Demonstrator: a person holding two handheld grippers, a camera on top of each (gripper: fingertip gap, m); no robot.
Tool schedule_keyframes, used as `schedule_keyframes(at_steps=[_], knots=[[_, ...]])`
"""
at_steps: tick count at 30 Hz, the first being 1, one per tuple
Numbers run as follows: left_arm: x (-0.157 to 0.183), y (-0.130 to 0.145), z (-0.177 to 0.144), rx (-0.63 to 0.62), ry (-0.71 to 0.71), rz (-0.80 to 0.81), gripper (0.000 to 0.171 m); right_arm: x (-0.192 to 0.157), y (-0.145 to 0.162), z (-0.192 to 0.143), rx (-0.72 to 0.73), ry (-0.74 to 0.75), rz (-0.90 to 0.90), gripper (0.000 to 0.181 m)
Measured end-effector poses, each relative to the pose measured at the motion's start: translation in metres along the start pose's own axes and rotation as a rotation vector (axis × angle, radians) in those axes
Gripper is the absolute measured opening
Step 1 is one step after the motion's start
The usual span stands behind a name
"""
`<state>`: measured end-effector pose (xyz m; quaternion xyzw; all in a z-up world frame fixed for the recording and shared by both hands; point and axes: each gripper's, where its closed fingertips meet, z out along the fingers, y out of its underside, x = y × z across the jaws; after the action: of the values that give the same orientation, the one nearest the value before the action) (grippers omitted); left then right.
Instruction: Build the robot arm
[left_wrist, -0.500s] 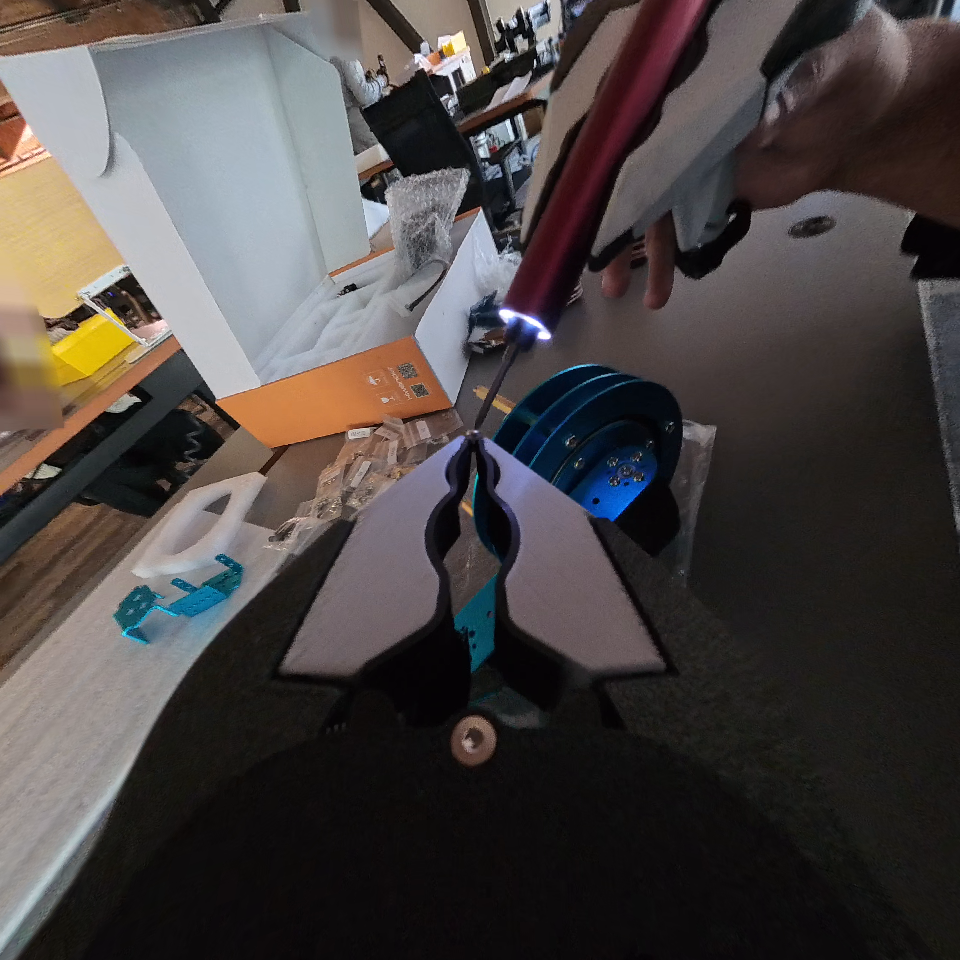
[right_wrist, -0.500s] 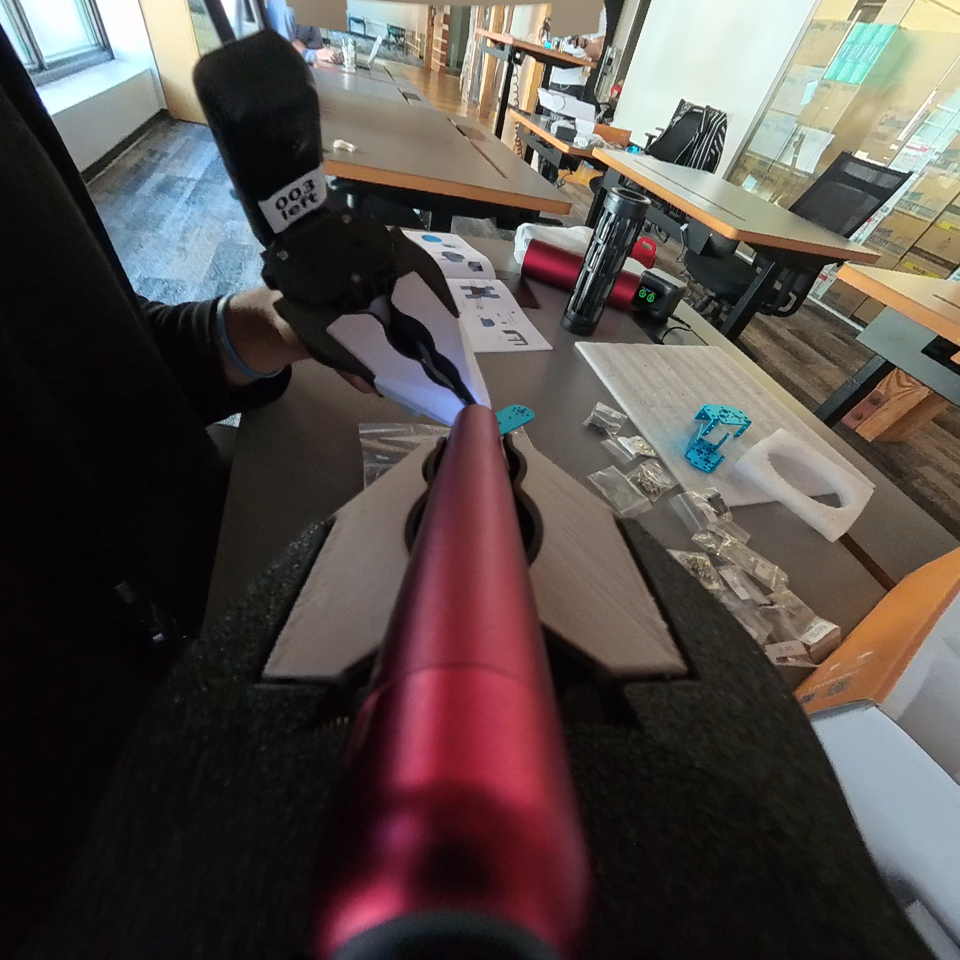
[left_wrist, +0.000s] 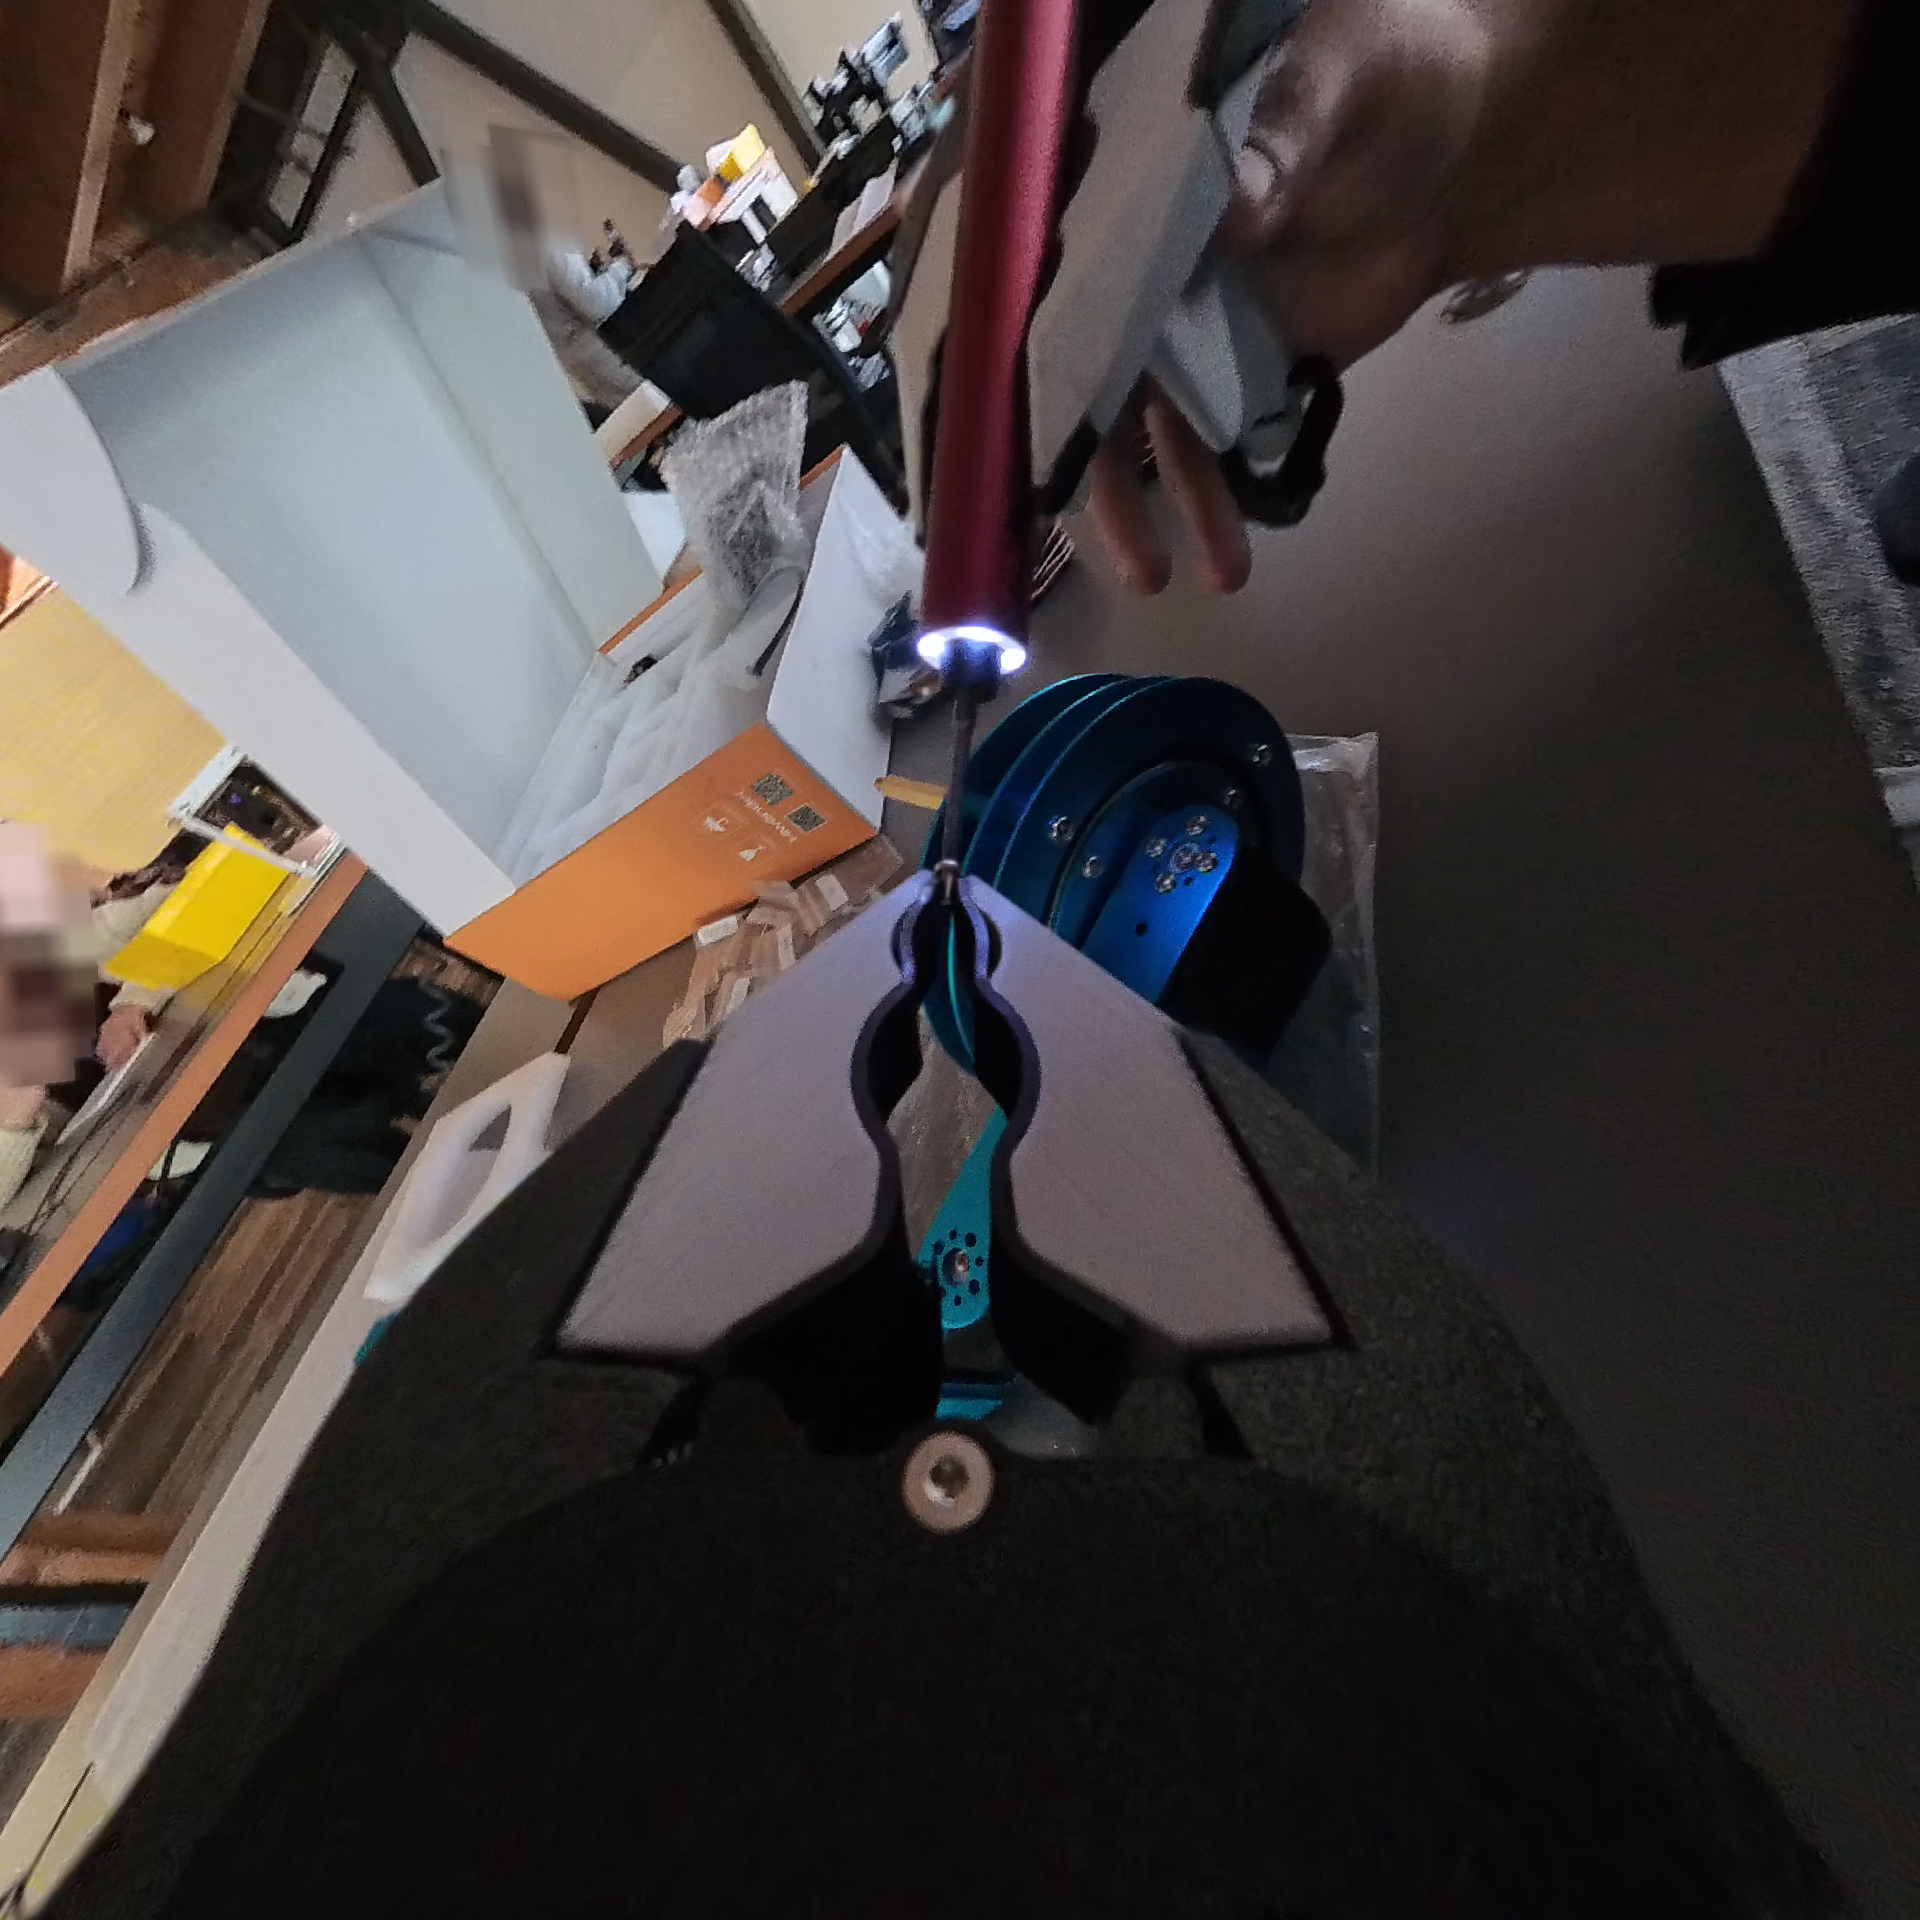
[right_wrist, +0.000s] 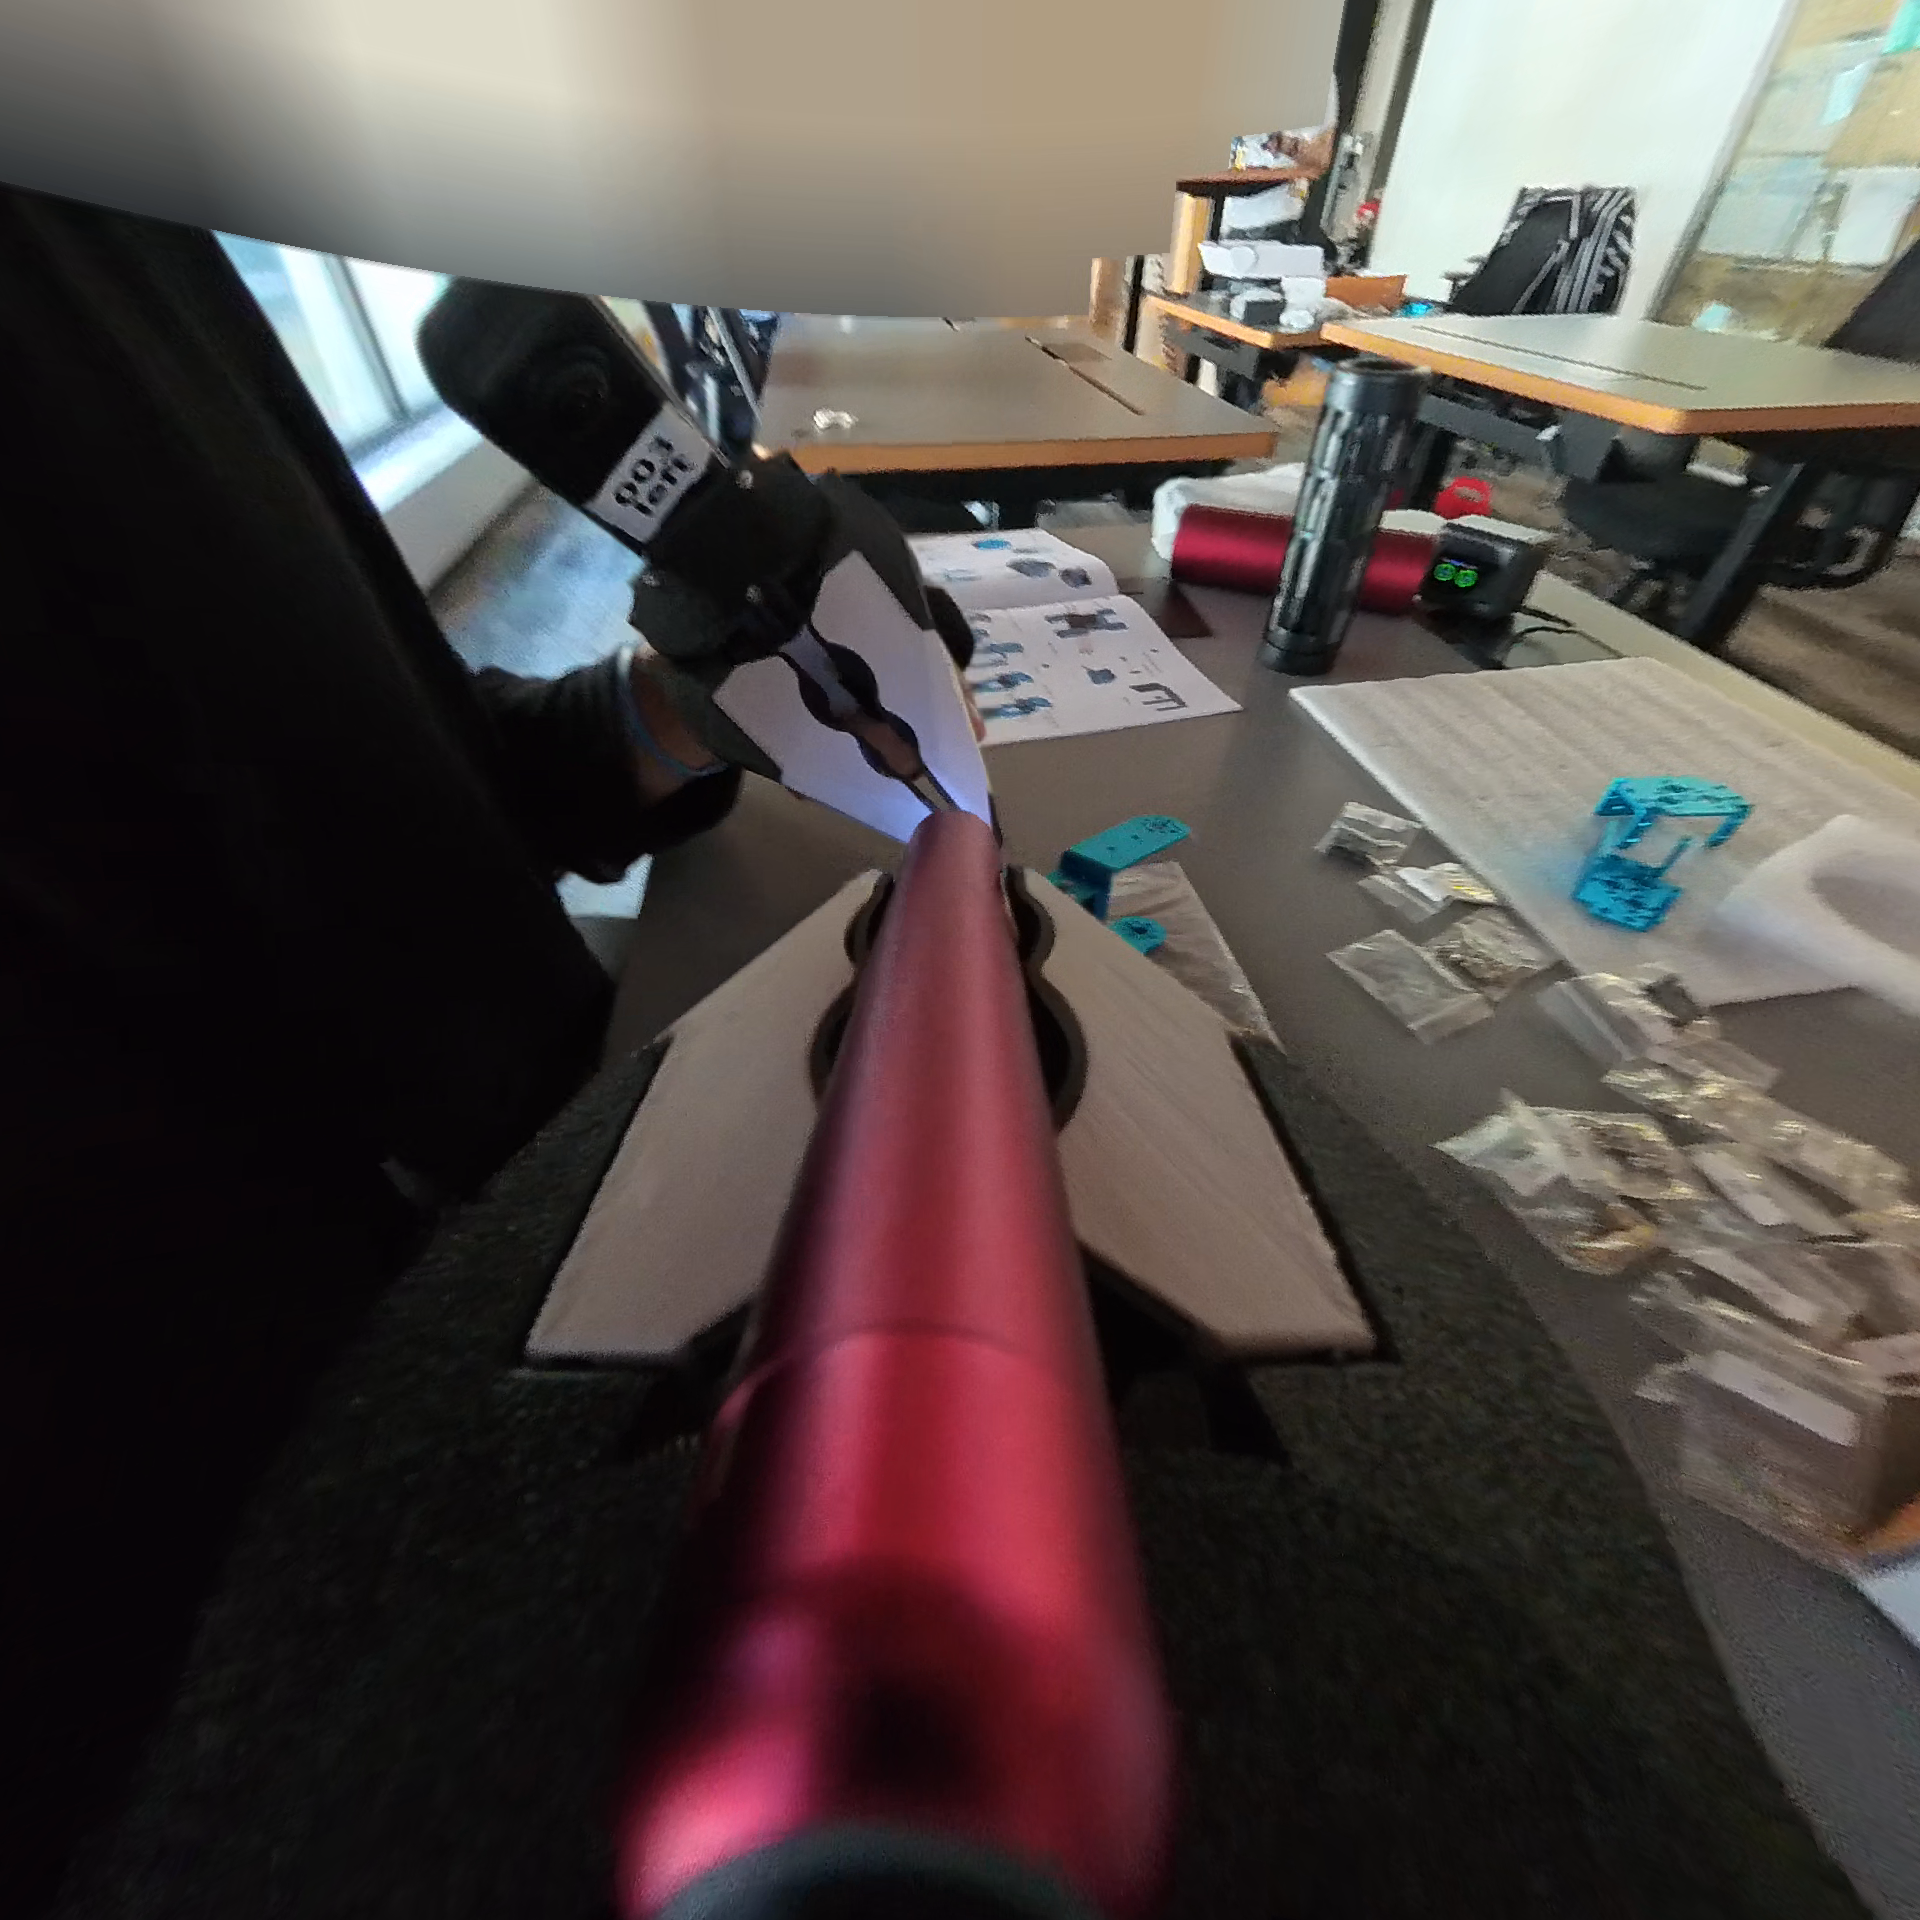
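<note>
Both claws clamped; screwdriver (right_wrist: 914, 1299) tip hidden

Open office: rows of desks (right_wrist: 1018, 416), office chairs (right_wrist: 1548, 260).

Black foam bodies, pale grey fingers

Each hand-held gripper (left_wrist: 940, 904) (right_wrist: 940, 883) has wavy black-edged fingers (a brass screw (left_wrist: 945, 1477) sits at the left one's base); dark sleeve (right_wrist: 561, 727), blue wristband (right_wrist: 646, 743)

Matt red metal screwdriver (right_wrist: 935, 1195); glossy blue metal wheel (left_wrist: 1143, 810).
</note>
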<state>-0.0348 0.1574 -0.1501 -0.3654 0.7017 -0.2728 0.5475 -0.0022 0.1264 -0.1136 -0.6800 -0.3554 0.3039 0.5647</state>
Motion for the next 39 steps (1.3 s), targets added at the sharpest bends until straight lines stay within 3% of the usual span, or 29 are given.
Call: schedule_keyframes(at_steps=[6, 12, 21, 26, 32, 39], knots=[[0.008, -0.009, -0.01, 0.09, 0.14, 0.002, 0.0, -0.007, 0.0, 0.0, 0.091, -0.078, 0.075, 0.02], [0.014, -0.004, -0.011, 0.01, 0.202, 0.07, 0.0, -0.015, 0.005, 0.002, 0.069, -0.026, 0.026, 0.022], [0.013, -0.016, -0.024, 0.024, 0.189, 0.034, 0.009, -0.026, -0.002, 0.001, 0.157, 0.015, 0.033, 0.02], [0.008, -0.005, -0.031, -0.023, 0.163, 0.025, 0.018, -0.027, -0.003, -0.002, 0.153, 0.04, 0.023, 0.022], [-0.021, 0.044, -0.058, -0.124, 0.159, -0.071, 0.025, -0.022, -0.011, -0.001, 0.129, 0.135, -0.021, 0.022], [-0.054, 0.119, -0.066, -0.197, 0.437, -0.324, 0.05, -0.005, -0.017, 0.012, 0.004, 0.24, -0.057, 0.021]])
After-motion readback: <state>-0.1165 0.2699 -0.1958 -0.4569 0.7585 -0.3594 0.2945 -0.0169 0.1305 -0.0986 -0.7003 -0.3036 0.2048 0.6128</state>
